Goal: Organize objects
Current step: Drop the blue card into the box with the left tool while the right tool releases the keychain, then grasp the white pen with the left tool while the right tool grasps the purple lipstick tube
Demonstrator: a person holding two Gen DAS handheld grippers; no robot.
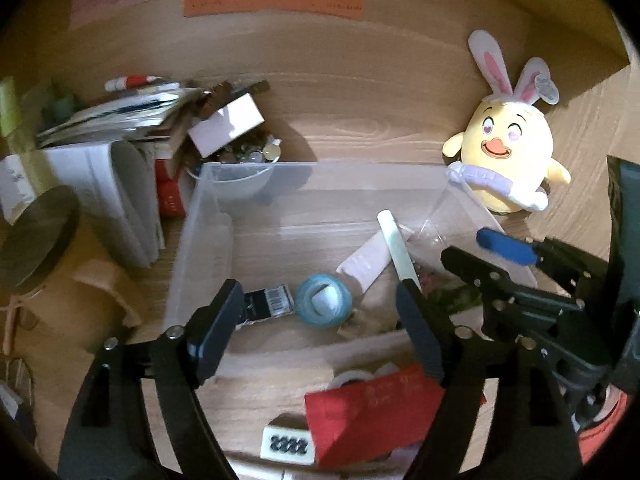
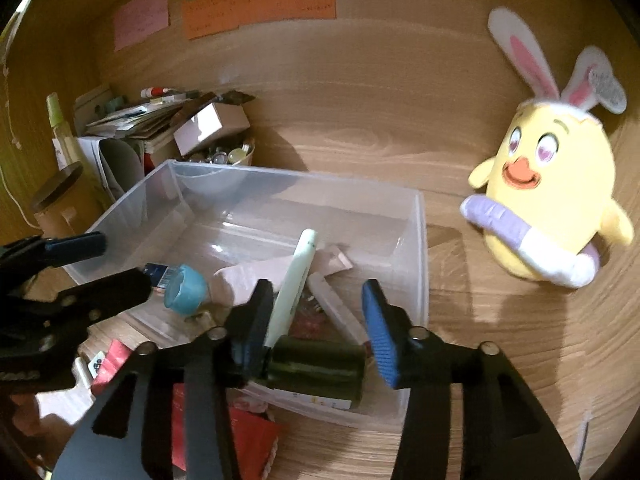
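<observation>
Inside a clear plastic bin [image 2: 418, 240] on a wooden desk [image 2: 500, 340], a pale green pen [image 2: 294, 276] leans upward against a pink tube [image 2: 248, 276], its dark cap end low near the bin's front wall. Beside them lie a small blue-lidded jar [image 1: 324, 300] and a black packet with a barcode [image 1: 266, 302]. A dark green cylinder [image 2: 316, 368] rests at the bin's near edge, between the two jaws of the right gripper [image 2: 316, 320], which stand apart with no pad pressing on it; the pen's lower end sits just beside that gripper's left pad. The left gripper [image 1: 320, 312] hovers over the bin's front with its jaws spread wide and nothing clamped between them, the jar and packet visible beyond the gap. In front of the bin, a red packet [image 1: 368, 416], a roll of tape [image 1: 352, 378] and a white tile with dark markings [image 1: 286, 444] lie on the desk. A yellow plush chick with rabbit ears [image 2: 556, 200] stands to the right of the bin, well clear of it. Behind the bin's left corner sit a bowl of small trinkets [image 1: 252, 152], a small white box [image 1: 228, 124] and a stack of books and papers [image 1: 120, 120]. Coloured paper notes [image 2: 260, 4] are stuck on the back panel.
</observation>
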